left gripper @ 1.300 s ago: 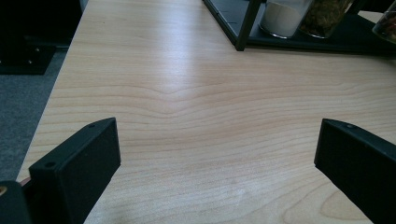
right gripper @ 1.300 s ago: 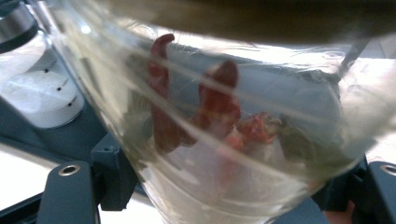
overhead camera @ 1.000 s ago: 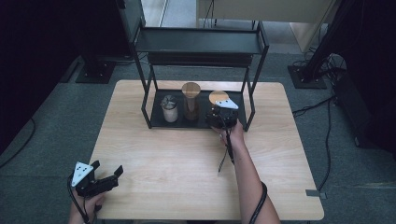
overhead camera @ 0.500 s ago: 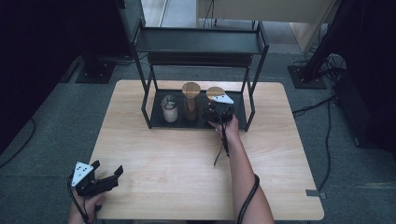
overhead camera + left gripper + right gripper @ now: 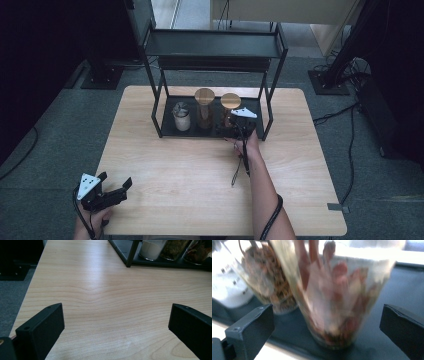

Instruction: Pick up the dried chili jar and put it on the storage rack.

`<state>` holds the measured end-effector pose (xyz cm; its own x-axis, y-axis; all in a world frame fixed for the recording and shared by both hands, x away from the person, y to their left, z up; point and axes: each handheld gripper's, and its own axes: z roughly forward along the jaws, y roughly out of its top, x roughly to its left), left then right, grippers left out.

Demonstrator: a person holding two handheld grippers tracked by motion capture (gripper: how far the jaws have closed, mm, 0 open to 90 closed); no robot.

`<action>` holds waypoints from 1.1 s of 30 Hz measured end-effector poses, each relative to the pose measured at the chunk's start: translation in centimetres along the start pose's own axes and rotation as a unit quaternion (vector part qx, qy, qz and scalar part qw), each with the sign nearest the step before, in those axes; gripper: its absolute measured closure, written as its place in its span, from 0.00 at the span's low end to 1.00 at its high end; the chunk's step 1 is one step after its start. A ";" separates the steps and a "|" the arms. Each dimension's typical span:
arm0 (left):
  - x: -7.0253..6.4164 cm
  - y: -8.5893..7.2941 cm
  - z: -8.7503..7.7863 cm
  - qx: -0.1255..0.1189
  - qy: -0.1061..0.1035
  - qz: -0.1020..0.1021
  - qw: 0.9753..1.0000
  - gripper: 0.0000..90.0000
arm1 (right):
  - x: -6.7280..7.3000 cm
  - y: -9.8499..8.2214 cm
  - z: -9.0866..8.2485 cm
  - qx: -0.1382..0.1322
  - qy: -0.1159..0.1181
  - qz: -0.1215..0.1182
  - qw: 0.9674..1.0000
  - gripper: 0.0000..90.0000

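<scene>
Jar (image 5: 332, 297) between right gripper (image 5: 327, 325) jaws: no readable label.

Right claw (image 5: 231, 131) jaws just sprung wide, arm outstretched, left claw (image 5: 116, 189) open, resting low

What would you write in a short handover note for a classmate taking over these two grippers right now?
Right gripper: open at the rack's lower tray; its jaws have just been opening and stand apart from the jar of reddish pieces between them.
Left gripper: open, nothing between its jaws, over bare table near the front left corner.
Things: three jars stand on the lower tray: white-filled jar, tall cork-lidded jar, then the reddish one.
Done: reddish jar set down upright on the tray.
Left: probably draw the right gripper back without knocking it.
</scene>
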<state>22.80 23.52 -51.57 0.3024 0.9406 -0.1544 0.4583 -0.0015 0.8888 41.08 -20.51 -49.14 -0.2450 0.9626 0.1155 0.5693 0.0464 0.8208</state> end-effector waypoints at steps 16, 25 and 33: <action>-0.1 0.0 0.0 0.002 0.002 0.001 1.000 0.01 | -1.0 -3.4 -1.3 0.005 -0.023 -0.028 0.999 0.00; -0.1 0.0 0.0 0.003 0.004 0.002 1.000 0.01 | -1.3 -4.4 -2.0 0.016 -0.050 -0.073 0.996 0.00; -0.1 0.0 0.1 0.004 0.003 0.004 1.000 0.01 | -1.5 -5.2 -2.9 0.015 -0.048 -0.077 0.996 0.00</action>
<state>22.84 23.41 -51.57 0.3005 0.9428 -0.1440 0.4619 -0.0118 0.8869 36.23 -22.92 -51.96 -0.2559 0.9644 -0.0661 0.5537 0.2023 0.8078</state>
